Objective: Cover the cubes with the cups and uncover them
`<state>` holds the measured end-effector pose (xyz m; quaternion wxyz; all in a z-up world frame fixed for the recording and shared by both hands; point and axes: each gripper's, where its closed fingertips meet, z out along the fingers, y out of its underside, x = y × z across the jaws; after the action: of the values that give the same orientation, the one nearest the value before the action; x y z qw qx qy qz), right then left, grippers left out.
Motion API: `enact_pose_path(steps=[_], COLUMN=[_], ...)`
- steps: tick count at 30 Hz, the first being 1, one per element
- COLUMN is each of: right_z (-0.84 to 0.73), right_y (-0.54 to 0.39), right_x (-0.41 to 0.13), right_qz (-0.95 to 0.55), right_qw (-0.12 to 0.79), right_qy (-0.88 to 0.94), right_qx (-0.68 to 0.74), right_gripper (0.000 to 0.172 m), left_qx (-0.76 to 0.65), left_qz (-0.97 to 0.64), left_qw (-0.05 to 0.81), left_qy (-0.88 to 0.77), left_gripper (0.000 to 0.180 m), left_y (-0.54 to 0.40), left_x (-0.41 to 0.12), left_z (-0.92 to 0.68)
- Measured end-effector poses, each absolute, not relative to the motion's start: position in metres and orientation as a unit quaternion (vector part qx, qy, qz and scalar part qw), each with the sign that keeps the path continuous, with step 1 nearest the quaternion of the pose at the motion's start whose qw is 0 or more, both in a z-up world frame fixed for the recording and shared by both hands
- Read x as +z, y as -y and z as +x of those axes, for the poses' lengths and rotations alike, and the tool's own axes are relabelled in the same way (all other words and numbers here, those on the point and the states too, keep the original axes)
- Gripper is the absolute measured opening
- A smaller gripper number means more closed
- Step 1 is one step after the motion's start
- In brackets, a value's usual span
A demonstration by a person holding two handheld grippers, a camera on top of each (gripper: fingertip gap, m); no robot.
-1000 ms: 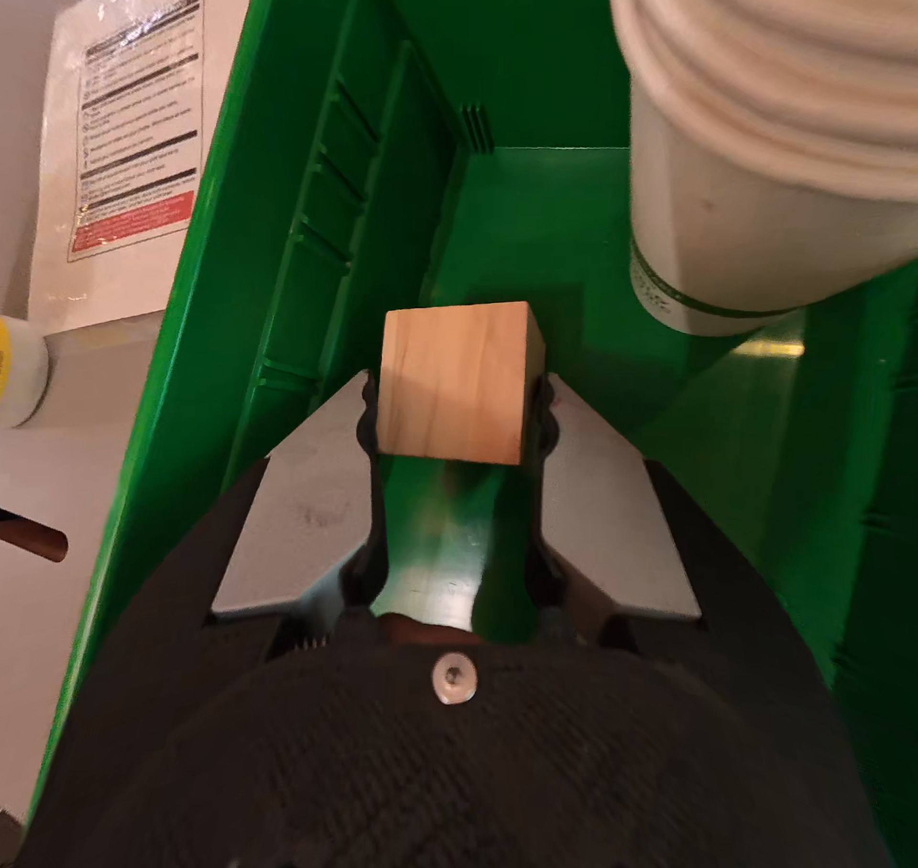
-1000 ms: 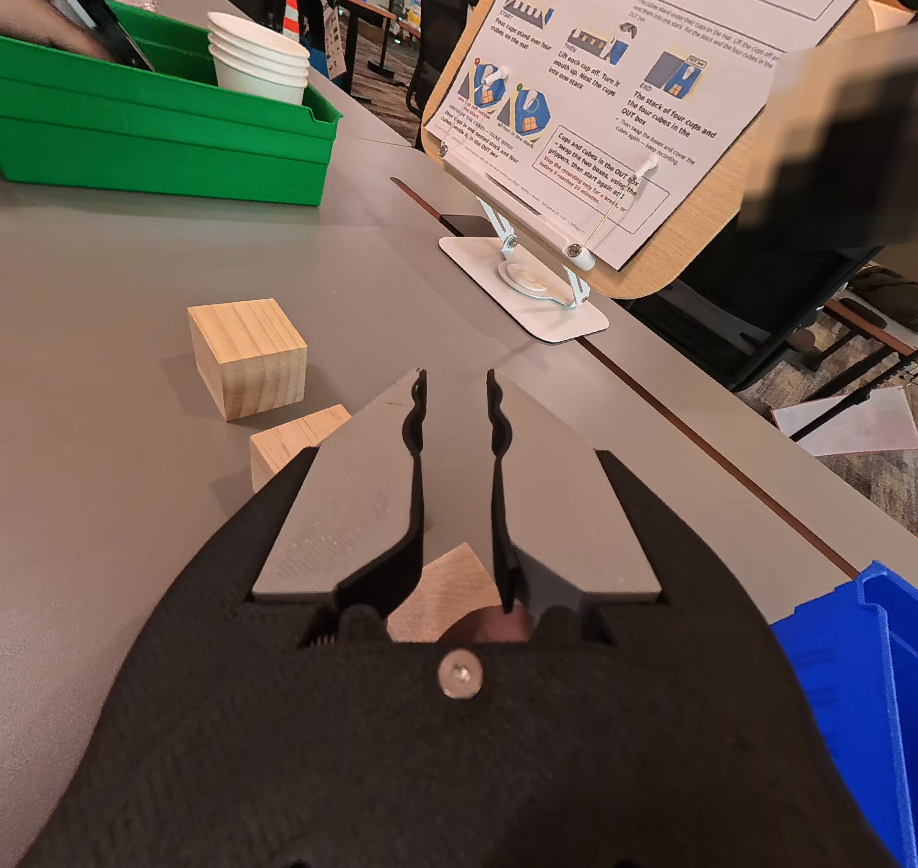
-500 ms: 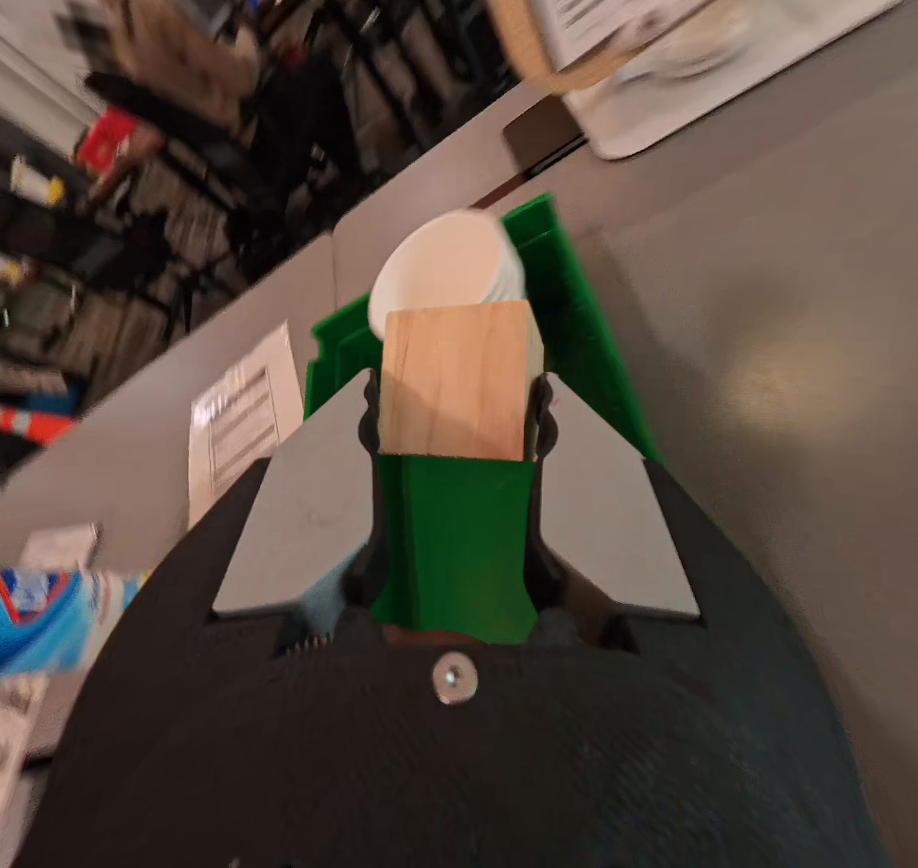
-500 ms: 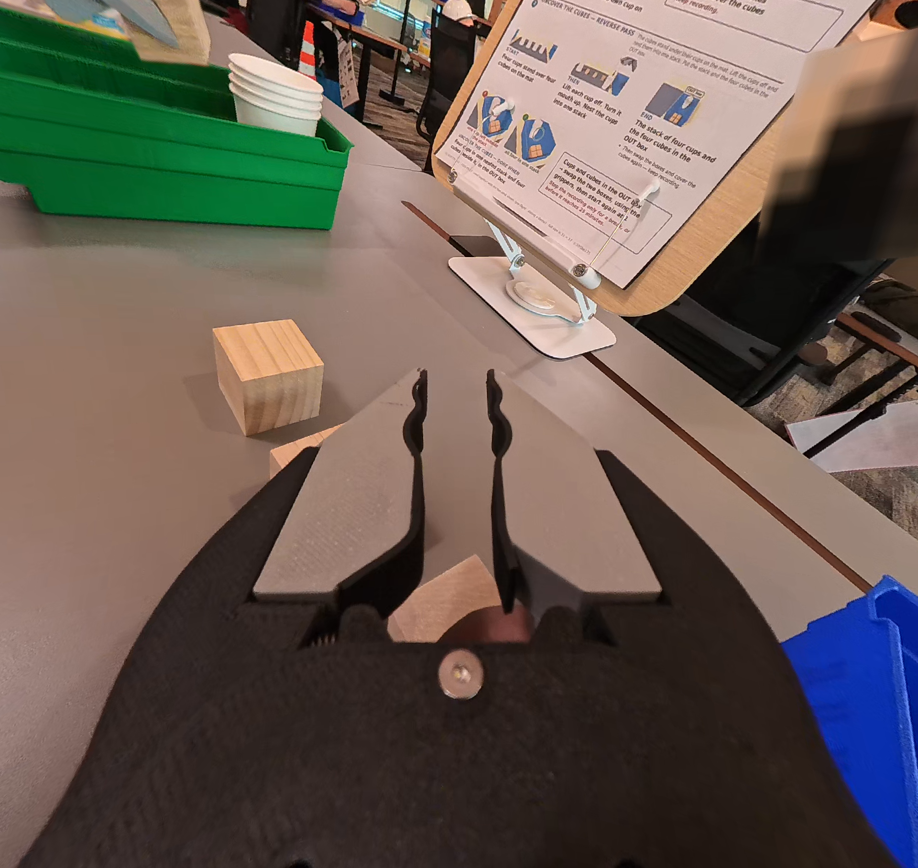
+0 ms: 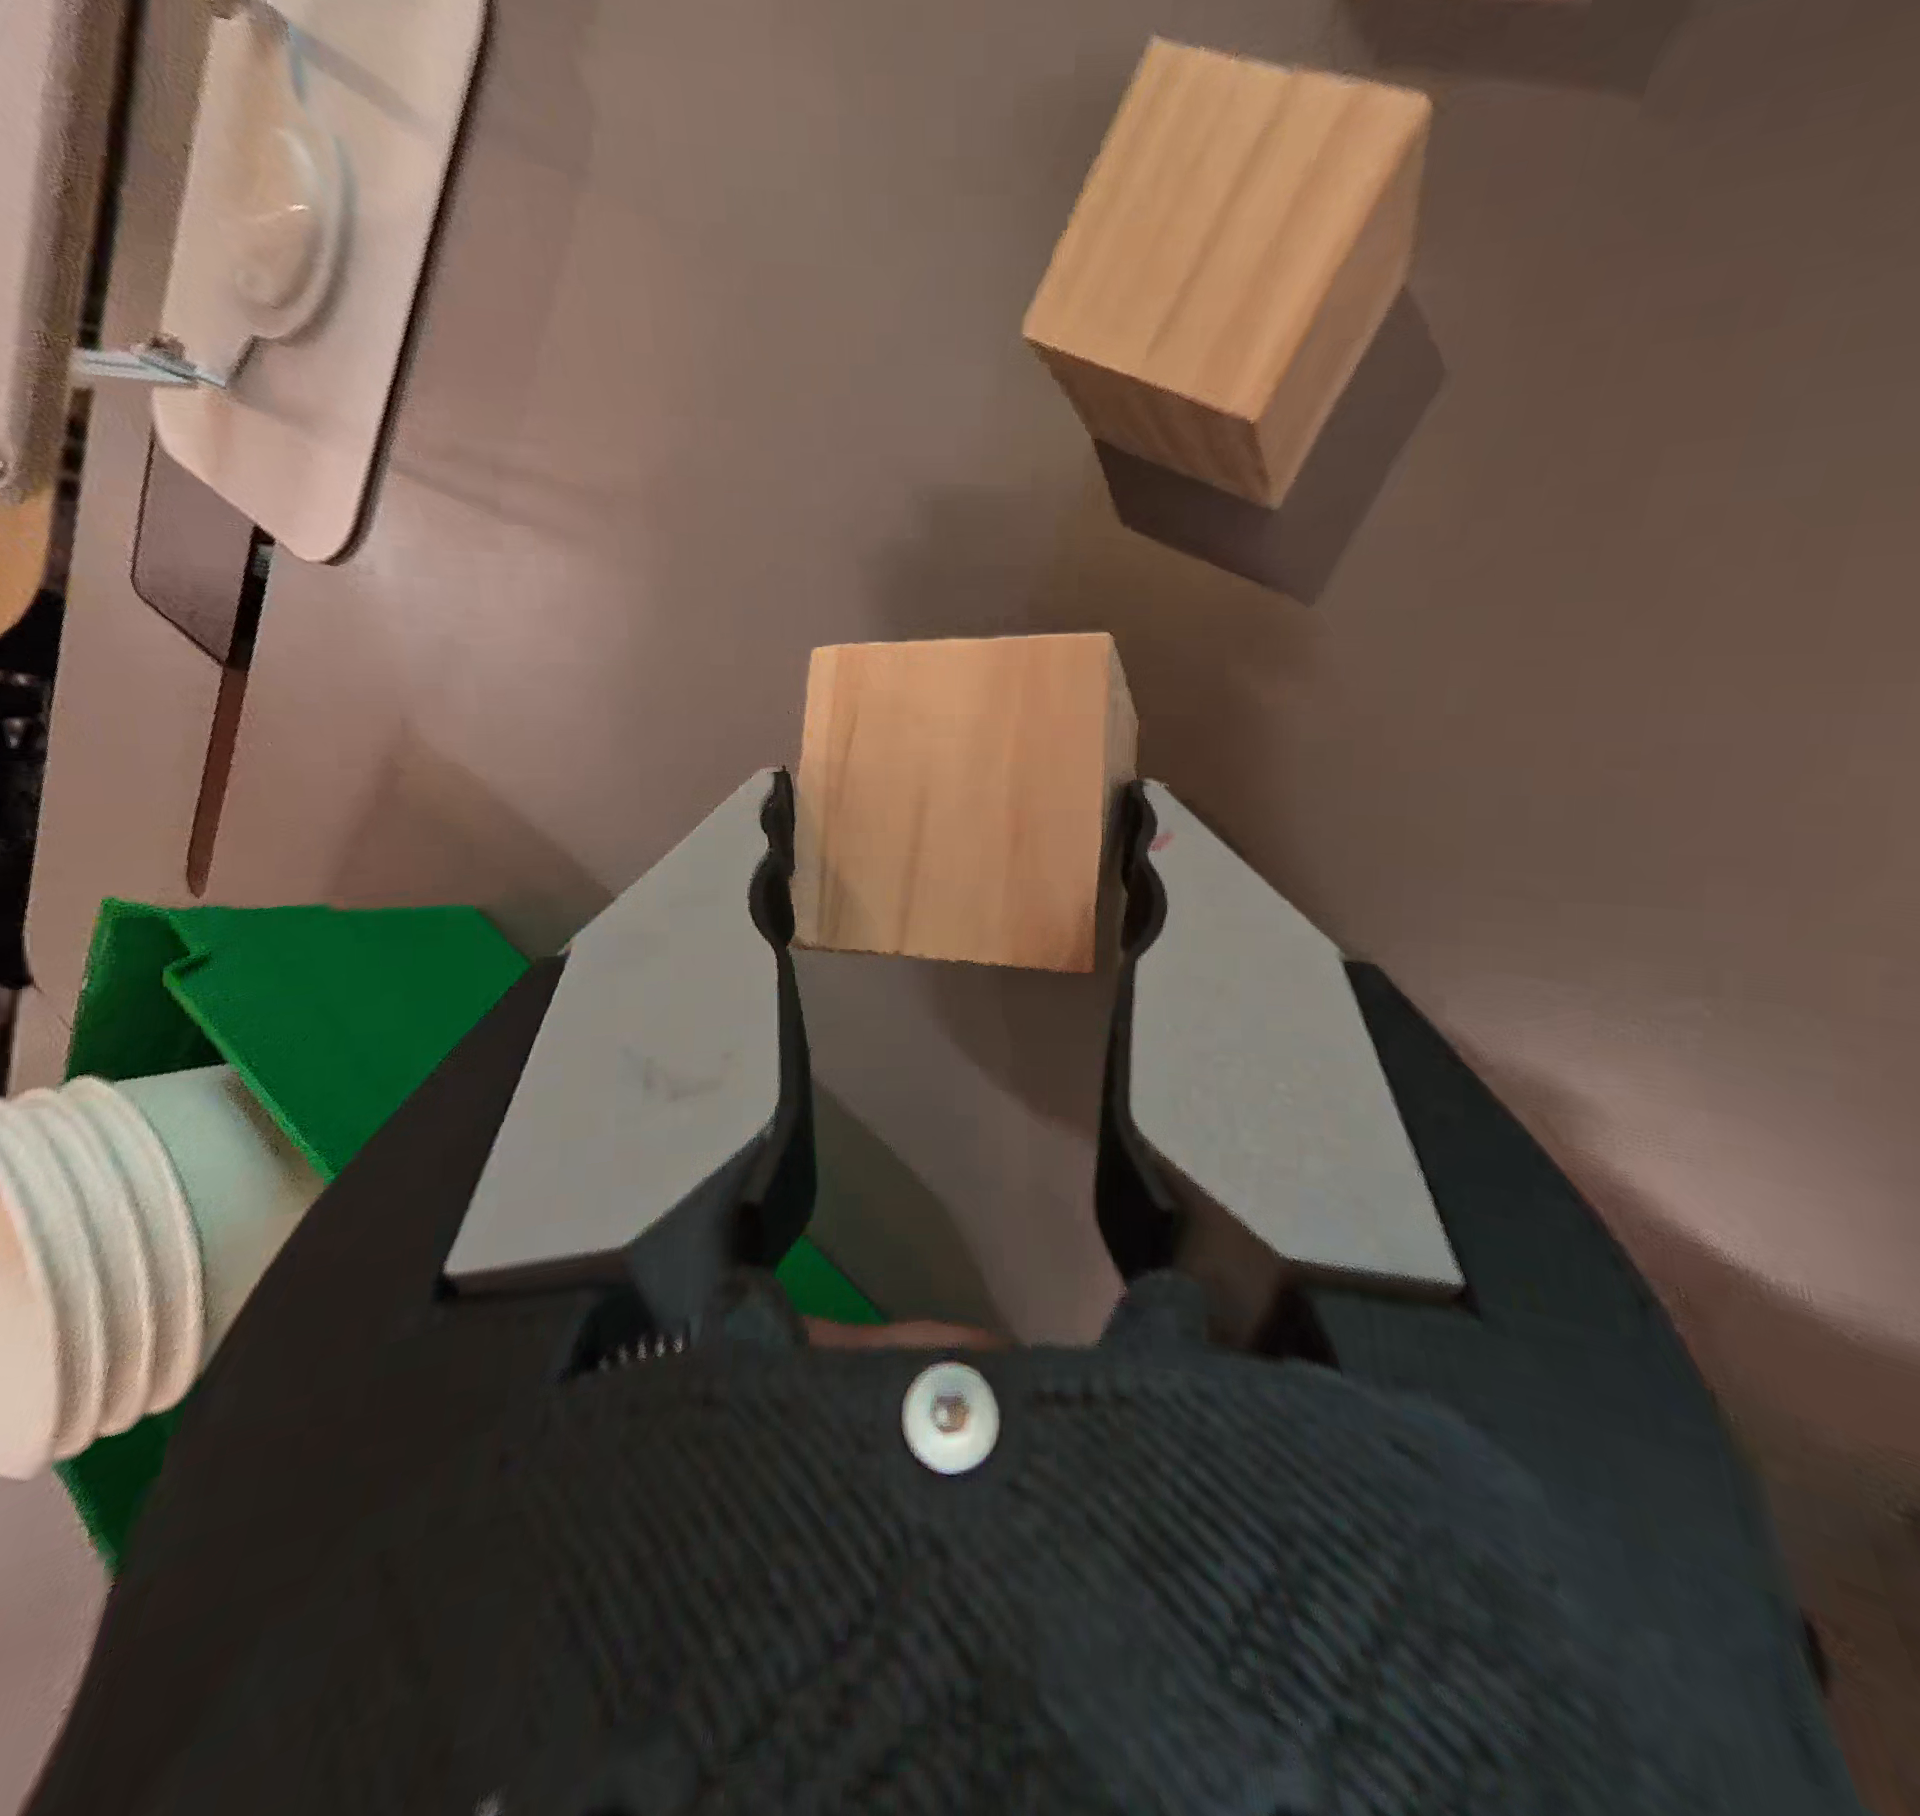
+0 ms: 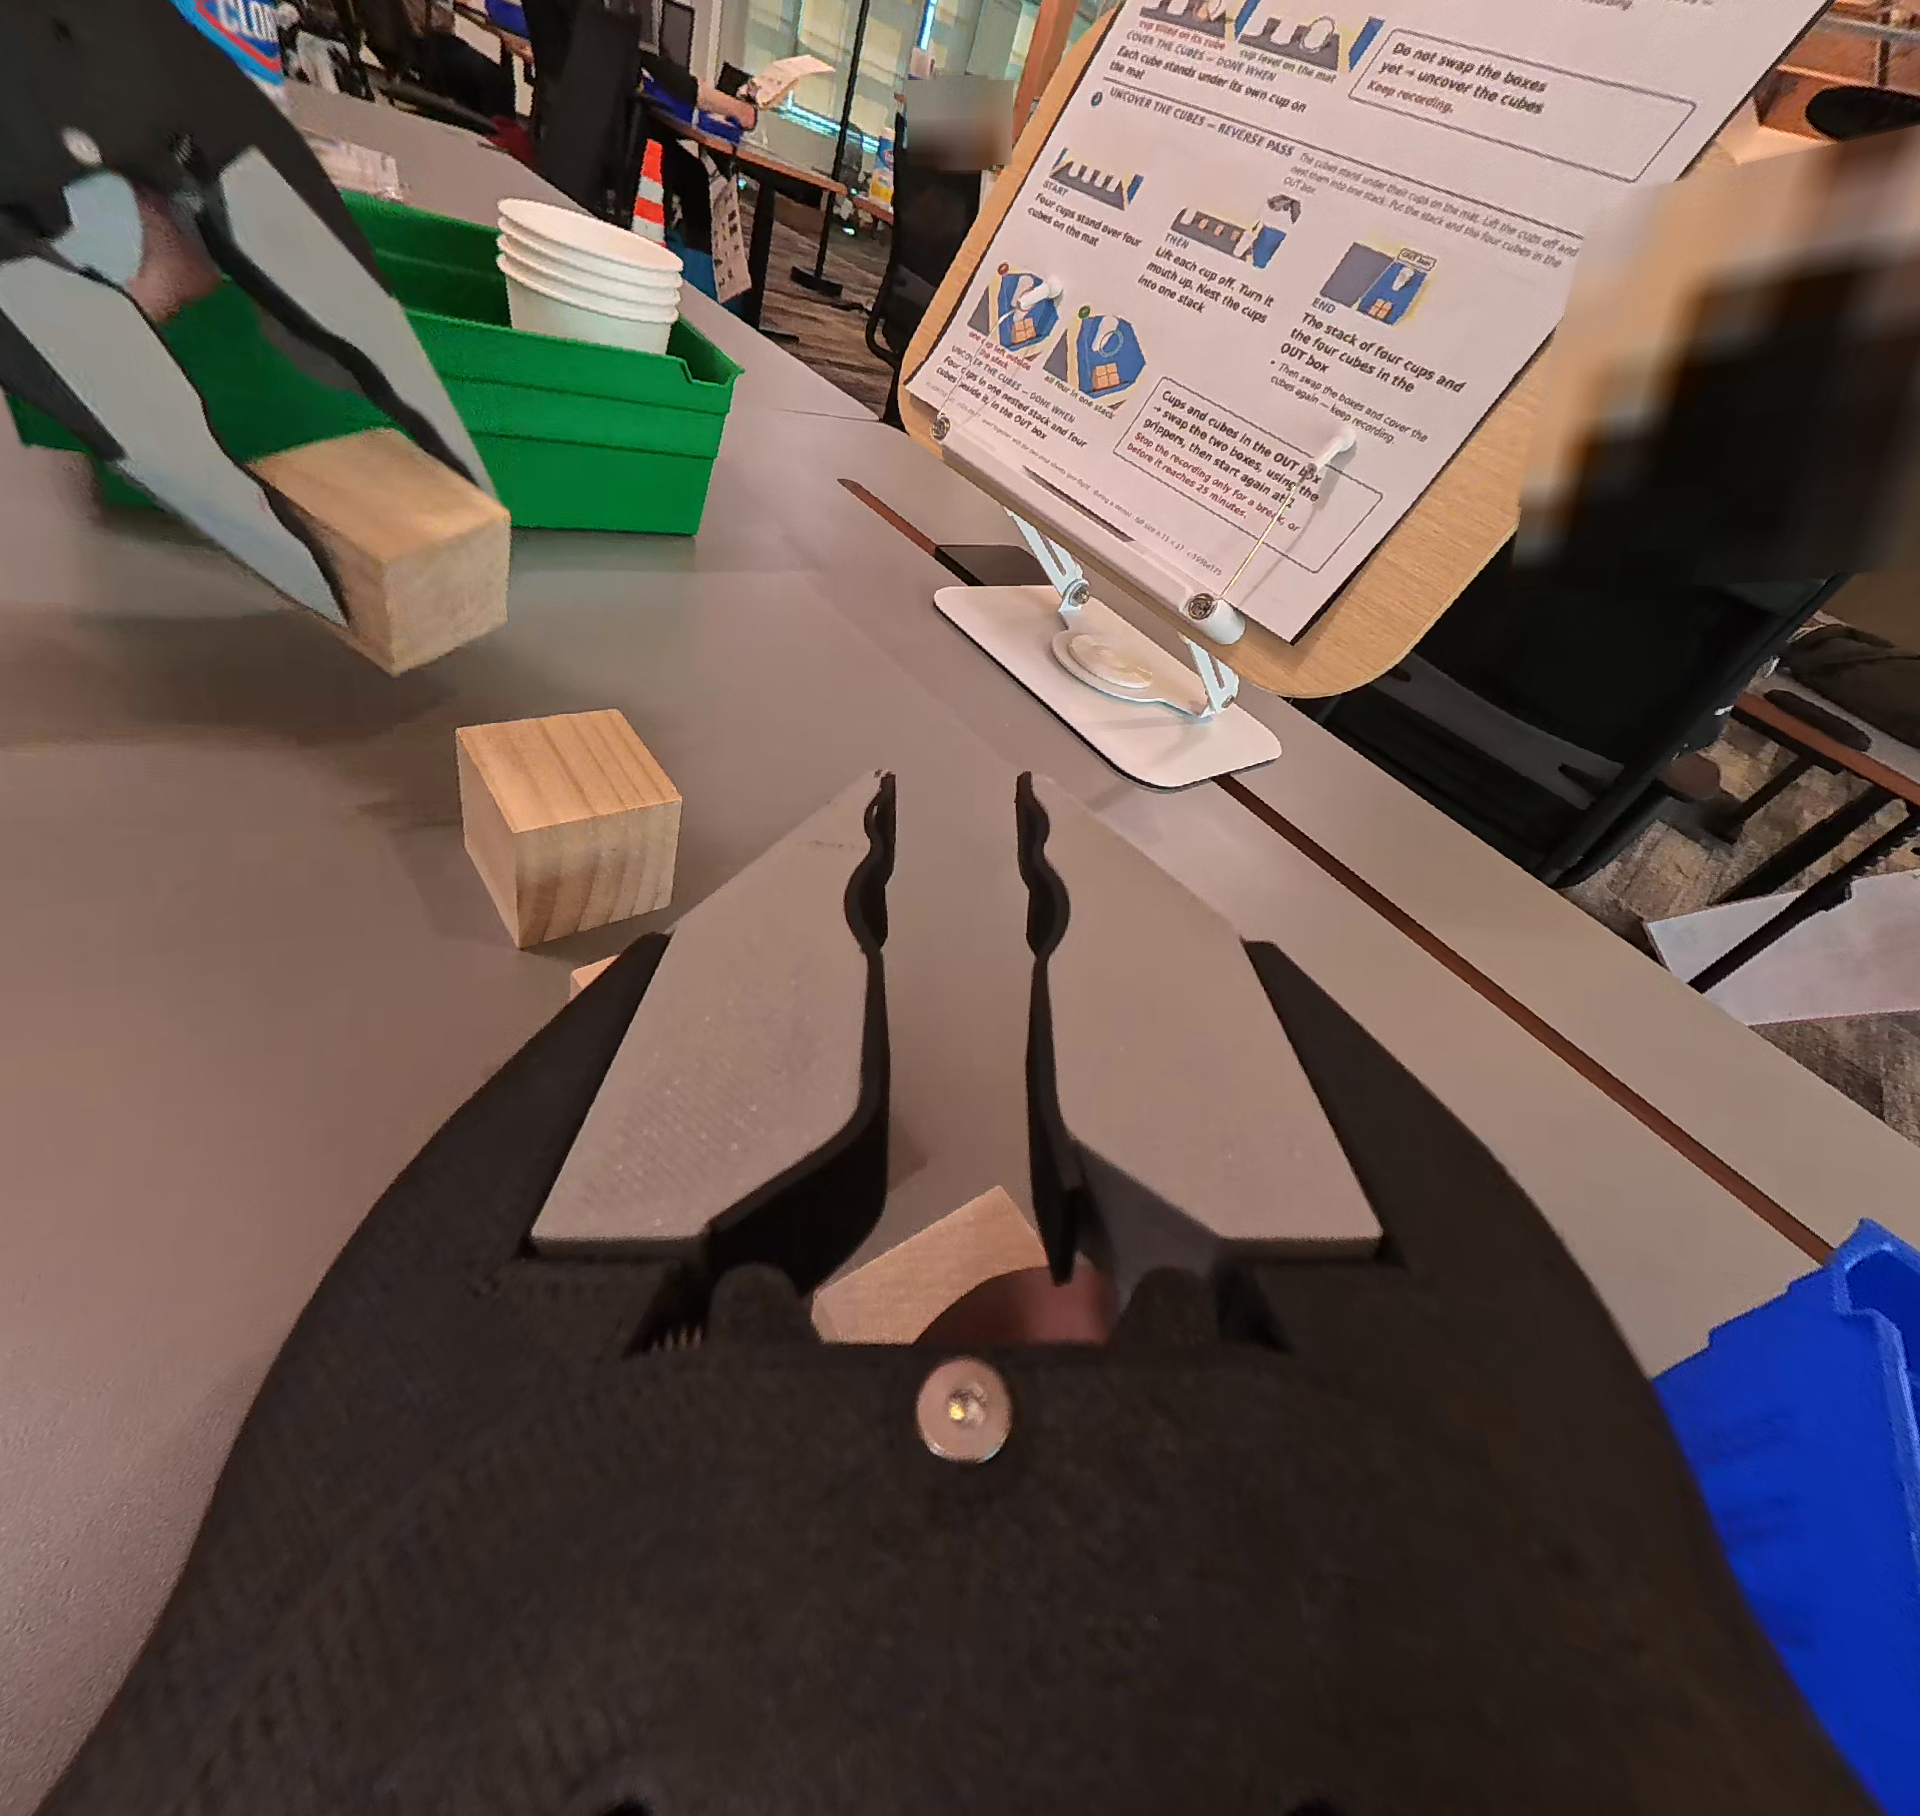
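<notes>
Wooden cube [image 5: 951, 800] pinched in my left gripper [image 5: 951, 873] above the table [image 5: 1558, 727]; right gripper [image 6: 951, 831] narrowly parted, empty. Next I'd set it down beside the resting cube [image 5: 1226, 270].

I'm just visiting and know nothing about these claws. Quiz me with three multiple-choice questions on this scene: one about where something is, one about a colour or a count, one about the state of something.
1. Where is the stack of white paper cups?
A. in the green bin
B. in the blue bin
C. upside down on the grey table

2. What colour is the bin at the right edge of the right wrist view?
A. red
B. blue
C. yellow

3. What is the left claw doing?
A. gripping a cup
B. open and bare
C. gripping a wooden cube above the table

Answers: 1 A, the cups stand nested inside the green bin. 2 B, its corner is plainly blue. 3 C, both fingers press the cube's sides, and it hangs clear of the table in the right wrist view.
</notes>
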<state>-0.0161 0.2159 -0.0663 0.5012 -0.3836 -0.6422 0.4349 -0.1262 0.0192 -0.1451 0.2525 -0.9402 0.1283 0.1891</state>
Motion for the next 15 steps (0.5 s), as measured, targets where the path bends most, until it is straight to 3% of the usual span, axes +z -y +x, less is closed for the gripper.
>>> enact_pose_path(steps=[8, 15], right_z=[-0.019, -0.018], right_y=[-0.207, -0.204], right_x=[-0.075, -0.071], right_qz=[-0.375, -0.368], right_qw=[0.494, 0.497], right_qy=[0.658, 0.659], right_qx=[0.426, 0.428], right_gripper=[0.020, 0.020], left_qx=[0.141, 0.099], left_qz=[-0.914, -0.924], left_qw=[0.257, 0.278], left_qy=[-0.279, -0.244], left_gripper=[0.062, 0.063], left_y=[-0.025, -0.030], left_x=[-0.168, -0.186], left_z=[-0.114, -0.132])
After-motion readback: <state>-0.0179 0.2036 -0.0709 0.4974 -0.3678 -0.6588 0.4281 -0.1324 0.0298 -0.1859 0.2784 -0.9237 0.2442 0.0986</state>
